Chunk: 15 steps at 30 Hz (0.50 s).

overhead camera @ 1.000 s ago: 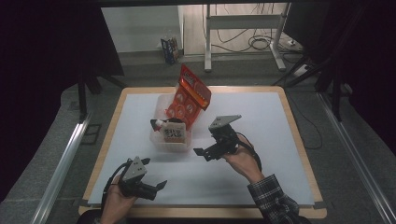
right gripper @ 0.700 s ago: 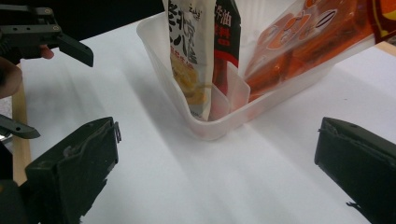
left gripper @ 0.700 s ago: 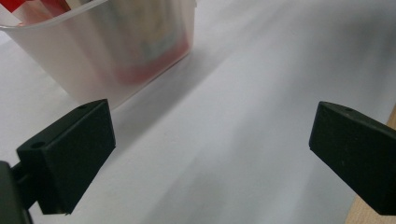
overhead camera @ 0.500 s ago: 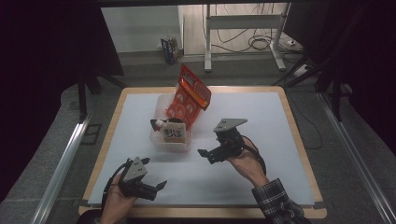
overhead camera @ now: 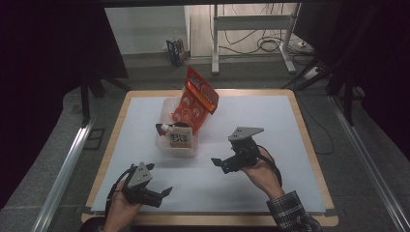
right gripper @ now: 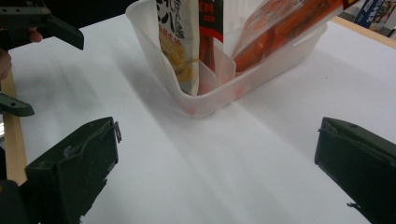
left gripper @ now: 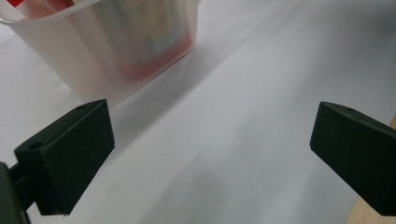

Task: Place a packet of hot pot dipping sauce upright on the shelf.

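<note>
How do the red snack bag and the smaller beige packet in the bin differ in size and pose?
The red snack bag is the larger one, sticking far above the clear bin and leaning toward the table's far side. The beige packet is smaller and barely clears the rim, at the near end. Both stand inside the same bin.

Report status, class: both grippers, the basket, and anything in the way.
Left gripper open, empty, near table edge. Right gripper open, empty, right of basket. Basket holds snack packets, untouched. White table cover between gripper and basket bare.
</note>
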### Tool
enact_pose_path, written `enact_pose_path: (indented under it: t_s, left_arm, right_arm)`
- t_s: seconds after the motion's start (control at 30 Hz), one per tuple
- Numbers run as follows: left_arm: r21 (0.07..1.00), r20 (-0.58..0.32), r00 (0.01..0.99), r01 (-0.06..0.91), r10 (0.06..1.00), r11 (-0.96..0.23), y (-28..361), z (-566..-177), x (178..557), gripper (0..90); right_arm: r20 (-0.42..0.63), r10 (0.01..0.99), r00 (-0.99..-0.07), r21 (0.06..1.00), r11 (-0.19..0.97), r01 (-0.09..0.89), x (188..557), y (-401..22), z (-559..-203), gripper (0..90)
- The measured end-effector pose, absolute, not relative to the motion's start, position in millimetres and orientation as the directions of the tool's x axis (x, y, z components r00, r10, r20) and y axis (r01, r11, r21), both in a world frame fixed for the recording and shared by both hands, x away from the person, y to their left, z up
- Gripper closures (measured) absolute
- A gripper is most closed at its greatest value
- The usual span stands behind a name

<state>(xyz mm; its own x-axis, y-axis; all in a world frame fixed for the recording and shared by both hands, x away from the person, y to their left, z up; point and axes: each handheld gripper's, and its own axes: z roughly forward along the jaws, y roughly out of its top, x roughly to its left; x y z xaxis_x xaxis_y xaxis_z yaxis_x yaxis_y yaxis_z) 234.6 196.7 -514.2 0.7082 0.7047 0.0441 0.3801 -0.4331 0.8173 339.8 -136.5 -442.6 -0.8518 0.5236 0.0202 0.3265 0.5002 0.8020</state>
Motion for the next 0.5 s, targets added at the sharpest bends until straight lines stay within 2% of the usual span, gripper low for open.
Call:
enact_pose_path:
  t_s: [0.5]
  left_arm:
    - [0.814,0.045,0.708,0.383,0.705,-0.437,196,-514,235,0.0]
  right_arm:
    - [0.015,0.546,-0.838,0.802,0.494,0.336,331,-151,-446,0.0]
